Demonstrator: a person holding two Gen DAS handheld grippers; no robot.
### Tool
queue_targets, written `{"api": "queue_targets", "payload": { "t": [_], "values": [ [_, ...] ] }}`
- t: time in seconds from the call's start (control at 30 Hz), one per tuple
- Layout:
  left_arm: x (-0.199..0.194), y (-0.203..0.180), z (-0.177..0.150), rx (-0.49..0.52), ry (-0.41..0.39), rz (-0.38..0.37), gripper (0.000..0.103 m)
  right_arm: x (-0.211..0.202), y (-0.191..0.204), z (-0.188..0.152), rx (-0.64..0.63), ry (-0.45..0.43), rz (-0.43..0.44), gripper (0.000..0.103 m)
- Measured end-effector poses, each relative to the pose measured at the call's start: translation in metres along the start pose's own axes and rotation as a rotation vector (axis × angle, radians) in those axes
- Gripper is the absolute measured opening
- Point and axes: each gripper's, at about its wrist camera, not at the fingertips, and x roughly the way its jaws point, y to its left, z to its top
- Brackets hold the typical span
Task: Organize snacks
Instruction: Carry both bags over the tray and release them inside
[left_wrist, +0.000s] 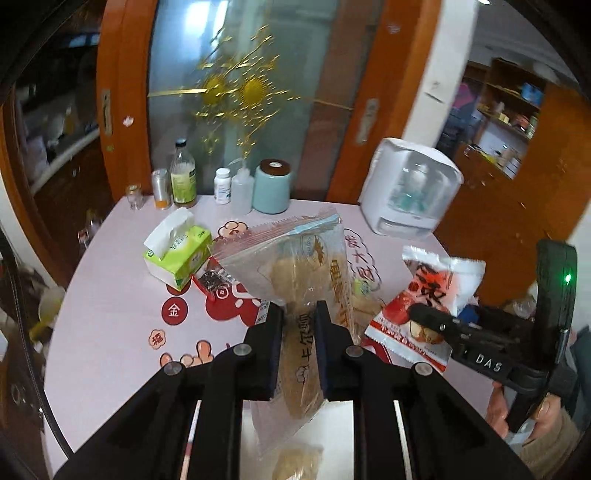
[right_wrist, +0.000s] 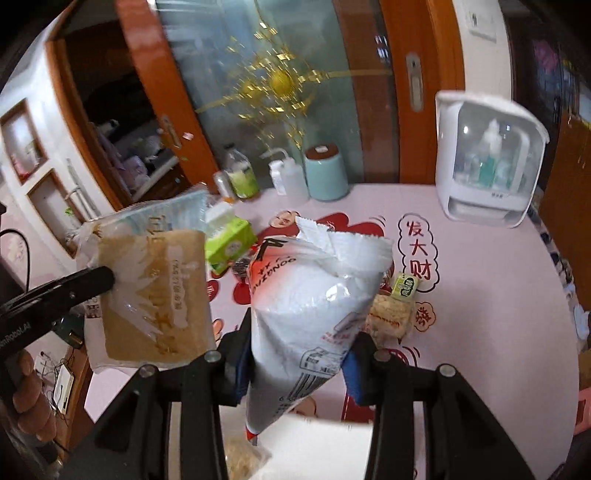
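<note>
Left gripper (left_wrist: 299, 332) clamped on clear bread packet (left_wrist: 295, 266); right gripper (right_wrist: 301, 354) clamped on white-red snack bag (right_wrist: 314, 295). 2 packs light, crinkly, slippery, crushable. Best gripped at sealed edges, not over contents.

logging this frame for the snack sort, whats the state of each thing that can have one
left gripper: shut on the bread packet
bread packet: sealed, held off the table
right gripper: shut on the red and white snack bag
red and white snack bag: sealed, held up
tissue box: open, a tissue sticking out
small snack packet: lying on the table
green-label bottle: upright, capped
</note>
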Motion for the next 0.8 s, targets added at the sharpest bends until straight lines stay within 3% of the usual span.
{"api": "queue_targets", "payload": {
  "t": [0.13, 0.3, 0.53, 0.8],
  "values": [
    [-0.021, -0.017, -0.029, 0.04, 0.029, 0.014, 0.014, -0.035, 0.009, -0.027, -0.051, -0.038, -0.029, 0.041],
    [-0.027, -0.036, -0.066, 0.101, 0.093, 0.008, 0.015, -0.054, 0.019, -0.063, -0.11, -0.013, -0.043, 0.041],
    [-0.012, -0.052, -0.108, 0.147, 0.21, 0.007, 0.015, -0.045, 0.026, -0.112, -0.157, 0.088, -0.062, 0.041],
    [0.012, -0.062, -0.147, 0.203, 0.286, 0.045, 0.015, -0.023, 0.024, -0.152, -0.203, 0.205, -0.124, 0.044]
  ]
}}
